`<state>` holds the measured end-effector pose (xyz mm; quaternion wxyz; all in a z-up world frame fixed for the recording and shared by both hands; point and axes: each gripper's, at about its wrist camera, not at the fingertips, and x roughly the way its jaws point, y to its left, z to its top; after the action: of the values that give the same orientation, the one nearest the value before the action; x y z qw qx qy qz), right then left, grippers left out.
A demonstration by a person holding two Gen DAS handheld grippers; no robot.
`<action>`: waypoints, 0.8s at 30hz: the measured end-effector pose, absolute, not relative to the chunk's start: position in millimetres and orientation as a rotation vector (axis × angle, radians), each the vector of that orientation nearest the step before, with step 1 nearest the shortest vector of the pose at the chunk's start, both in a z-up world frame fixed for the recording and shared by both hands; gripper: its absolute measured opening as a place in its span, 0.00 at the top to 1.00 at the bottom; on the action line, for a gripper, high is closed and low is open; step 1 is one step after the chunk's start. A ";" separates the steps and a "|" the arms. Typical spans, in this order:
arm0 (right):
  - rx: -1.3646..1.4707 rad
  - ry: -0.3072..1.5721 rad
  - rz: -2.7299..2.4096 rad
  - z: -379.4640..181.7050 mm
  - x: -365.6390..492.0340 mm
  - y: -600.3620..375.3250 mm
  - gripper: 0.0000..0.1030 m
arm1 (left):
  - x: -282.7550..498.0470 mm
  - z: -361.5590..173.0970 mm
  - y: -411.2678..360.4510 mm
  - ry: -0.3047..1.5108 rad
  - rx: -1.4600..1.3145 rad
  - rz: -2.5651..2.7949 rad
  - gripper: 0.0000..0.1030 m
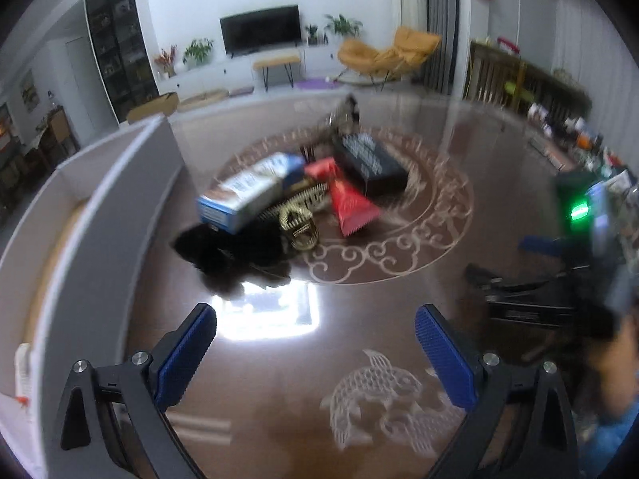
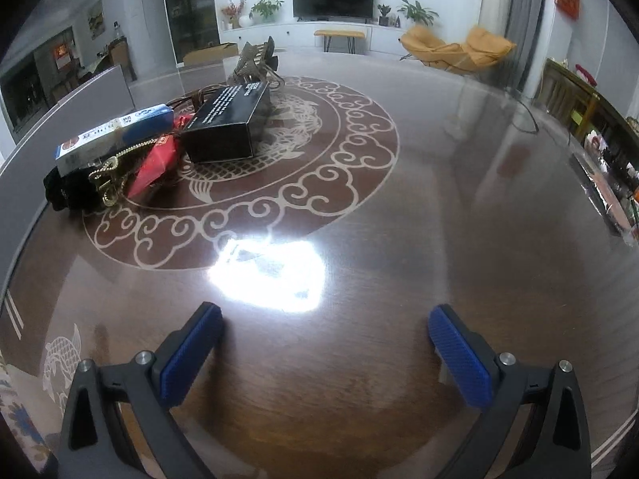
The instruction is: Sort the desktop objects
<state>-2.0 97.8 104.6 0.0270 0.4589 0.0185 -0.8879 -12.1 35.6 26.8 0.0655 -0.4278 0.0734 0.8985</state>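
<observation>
Ahead of the left claw [image 1: 315,331], a blurred pile on the counter [image 1: 399,319]: blue-white box [image 1: 247,193], red packet [image 1: 351,203], black box [image 1: 369,159]. Jaws wide, empty. Right view: same pile far left; right claw [image 2: 325,329] agape, holding nothing.

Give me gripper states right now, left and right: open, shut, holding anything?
Left gripper: open, nothing between the pads, above bare tabletop.
Right gripper: open, empty, also over bare tabletop, short of the pile of boxes.
</observation>
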 end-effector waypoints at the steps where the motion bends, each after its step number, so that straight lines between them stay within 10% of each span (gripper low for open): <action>1: 1.418 0.055 -2.744 103.1 -2.1 97.6 0.00 | -18.3 14.8 41.3 0.236 -1.314 2.705 0.02; 24: 1.415 0.059 -2.749 92.5 -6.8 94.1 0.00 | -61.5 -39.7 33.4 0.106 -1.373 2.676 0.00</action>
<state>-6.8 94.1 92.5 0.0247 0.4573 0.0191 -0.8887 -61.5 33.4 -39.7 0.0659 -0.4553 0.0352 0.8872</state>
